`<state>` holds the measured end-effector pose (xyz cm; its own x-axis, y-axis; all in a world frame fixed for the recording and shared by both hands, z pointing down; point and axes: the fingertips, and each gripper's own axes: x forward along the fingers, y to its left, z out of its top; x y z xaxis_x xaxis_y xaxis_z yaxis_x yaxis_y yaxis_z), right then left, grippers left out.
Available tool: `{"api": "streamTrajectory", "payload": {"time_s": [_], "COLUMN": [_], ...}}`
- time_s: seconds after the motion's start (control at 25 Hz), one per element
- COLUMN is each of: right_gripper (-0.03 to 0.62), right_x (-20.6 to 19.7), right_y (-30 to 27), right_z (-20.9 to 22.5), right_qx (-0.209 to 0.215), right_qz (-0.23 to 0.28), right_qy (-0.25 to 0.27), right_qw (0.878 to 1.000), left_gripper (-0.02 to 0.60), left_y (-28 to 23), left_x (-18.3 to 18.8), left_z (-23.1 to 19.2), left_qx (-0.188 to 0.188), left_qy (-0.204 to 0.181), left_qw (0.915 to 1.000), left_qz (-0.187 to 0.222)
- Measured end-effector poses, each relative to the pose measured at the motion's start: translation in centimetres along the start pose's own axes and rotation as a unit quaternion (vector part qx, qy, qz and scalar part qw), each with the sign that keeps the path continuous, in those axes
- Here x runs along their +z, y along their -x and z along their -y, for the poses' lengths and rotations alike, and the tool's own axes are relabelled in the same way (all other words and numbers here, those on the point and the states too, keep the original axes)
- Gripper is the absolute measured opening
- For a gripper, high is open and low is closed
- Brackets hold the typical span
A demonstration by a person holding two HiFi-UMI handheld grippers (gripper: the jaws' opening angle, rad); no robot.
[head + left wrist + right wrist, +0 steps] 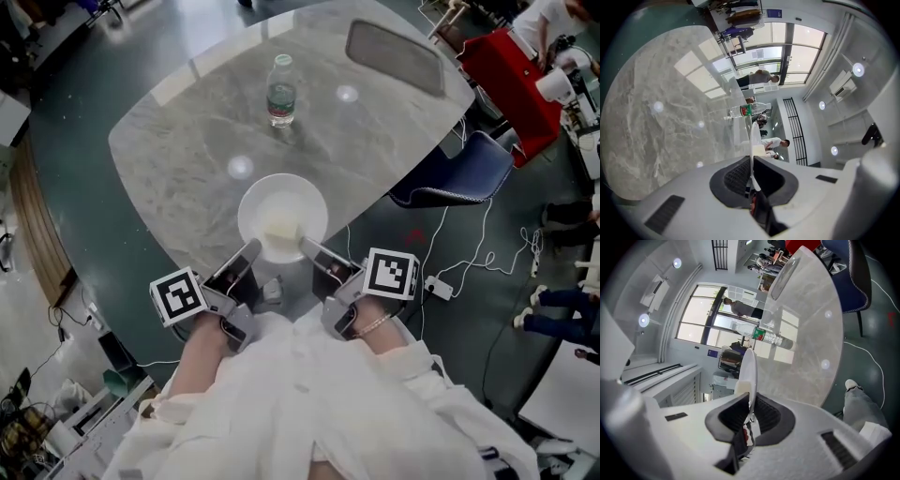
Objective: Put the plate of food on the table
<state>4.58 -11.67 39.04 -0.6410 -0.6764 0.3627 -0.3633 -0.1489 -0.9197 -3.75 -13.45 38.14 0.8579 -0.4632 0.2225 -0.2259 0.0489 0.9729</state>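
**Inspector:** Status of the task, from where you stand?

**Onlooker:** Taking it left to right. The left gripper [249,249] is closed tight on the near-left rim of the plate [281,199]. Its own view shows the thin white rim edge-on, pinched between the pads. The plate runs forward from those jaws, out over the near edge of the table [178,141]. A pale piece of food [279,228] lies in it just ahead of the two claws. The right gripper [310,247] is likewise closed on the near-right rim, which sits between its pads in its own view.

**Inspector:** Is the plate down?

**Onlooker:** I cannot tell whether its base touches the marble (the head view looks down too steeply to show a gap). In my judgement the carry is largely done, since the plate is over the tabletop. What is left is to set it flat, somewhat farther in from the edge, then open both claws and draw them clear.

**Inspector:** Anything legible?

**Onlooker:** Little. The left marker cube [178,296], behind that claw's jaws, bears a black-and-white square pattern and no words. The water bottle [281,91] stands well ahead of both claws, beyond the plate. It has a green label with a red patch, and the print is too small to read. The right marker cube [391,274] also carries a pattern and no text.
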Motion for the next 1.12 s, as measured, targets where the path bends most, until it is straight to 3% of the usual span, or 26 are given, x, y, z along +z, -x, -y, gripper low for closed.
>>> {"api": "streamTrajectory", "payload": {"time_s": [0.4, 0.68, 1.12], "right_gripper": [0.012, 0.014, 0.014], "right_x": [5.2, 6.4, 6.1], "right_y": [-3.7, -6.3, -10.1], "right_z": [0.2, 1.8, 5.1], "right_qx": [0.014, 0.003, -0.015], "right_qz": [-0.047, -0.083, -0.148], "right_qy": [0.026, 0.044, 0.039], "right_qw": [0.998, 0.996, 0.988], "left_gripper": [0.026, 0.028, 0.034], "left_y": [-4.4, -5.9, -6.3], "left_x": [3.8, 5.5, 6.9], "left_z": [-0.4, -2.1, -6.7], "left_qx": [0.019, 0.048, 0.083], "left_qy": [-0.020, -0.102, -0.082], "left_qw": [0.9993, 0.9936, 0.9931], "left_qz": [0.025, 0.011, 0.008]}}
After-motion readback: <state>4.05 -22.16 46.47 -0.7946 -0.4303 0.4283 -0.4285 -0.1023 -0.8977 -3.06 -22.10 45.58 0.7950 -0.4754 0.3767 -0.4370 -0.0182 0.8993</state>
